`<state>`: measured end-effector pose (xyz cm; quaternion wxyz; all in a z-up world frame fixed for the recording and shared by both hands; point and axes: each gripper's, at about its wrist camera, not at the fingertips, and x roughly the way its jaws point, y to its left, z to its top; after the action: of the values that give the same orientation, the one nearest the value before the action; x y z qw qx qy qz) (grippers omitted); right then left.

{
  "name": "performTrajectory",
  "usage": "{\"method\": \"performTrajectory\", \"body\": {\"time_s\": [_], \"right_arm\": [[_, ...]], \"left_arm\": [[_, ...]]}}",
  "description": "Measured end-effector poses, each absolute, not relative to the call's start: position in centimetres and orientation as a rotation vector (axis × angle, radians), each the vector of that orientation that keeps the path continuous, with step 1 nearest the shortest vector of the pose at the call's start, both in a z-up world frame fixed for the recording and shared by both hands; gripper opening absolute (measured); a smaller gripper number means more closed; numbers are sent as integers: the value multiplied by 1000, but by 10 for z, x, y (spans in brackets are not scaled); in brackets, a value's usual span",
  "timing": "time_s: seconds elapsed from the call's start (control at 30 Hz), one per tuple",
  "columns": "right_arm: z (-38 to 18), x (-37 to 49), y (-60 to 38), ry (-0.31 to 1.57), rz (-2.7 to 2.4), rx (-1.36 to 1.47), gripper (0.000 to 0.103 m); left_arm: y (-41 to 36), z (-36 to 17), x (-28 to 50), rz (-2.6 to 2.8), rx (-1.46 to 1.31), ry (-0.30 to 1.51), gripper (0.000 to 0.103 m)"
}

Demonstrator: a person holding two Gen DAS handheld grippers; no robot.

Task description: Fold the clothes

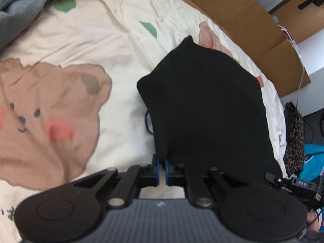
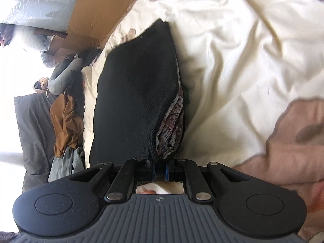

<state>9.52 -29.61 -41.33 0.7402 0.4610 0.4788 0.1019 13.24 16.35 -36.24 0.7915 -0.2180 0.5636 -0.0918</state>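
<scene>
The black knit garment (image 1: 204, 109) is soft and light, a limp fabric with no stiffness of its own; it sags wherever it is not held and its ribbed weave looks grippy rather than slippery. Nothing about it seems fragile. It is best taken by an edge or corner, where a thin pinch of cloth fits between the pads, and that is where both tools have it.

In the left wrist view the left hand-held gripper (image 1: 161, 171) is clenched on the garment's near left corner, low in the centre of the frame. In the right wrist view the right hand-held gripper (image 2: 160, 169) is clamped on the near hem, where a patterned lining (image 2: 172, 121) shows inside the black shell.

The garment hangs and drapes from the two grips onto the bed (image 1: 113, 46), over a cream bear-print cover, filling the middle and right of the left view. Its long axis runs from the bottom of each frame up and away from the grippers, the far end tapering to a point in the upper centre. Other clothes (image 2: 64, 121) lie heaped at the left of the right view, and cardboard (image 1: 243, 14) stands along the bed's far edge.
</scene>
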Motion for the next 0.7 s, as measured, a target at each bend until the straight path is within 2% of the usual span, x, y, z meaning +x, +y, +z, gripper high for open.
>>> {"method": "performTrajectory", "body": {"time_s": [0.37, 0.7], "right_arm": [[-386, 114, -343, 950, 128, 989, 6], [-362, 151, -389, 926, 59, 912, 6]], "left_arm": [[139, -359, 122, -329, -483, 1263, 8], [145, -344, 131, -332, -339, 1249, 6]]}}
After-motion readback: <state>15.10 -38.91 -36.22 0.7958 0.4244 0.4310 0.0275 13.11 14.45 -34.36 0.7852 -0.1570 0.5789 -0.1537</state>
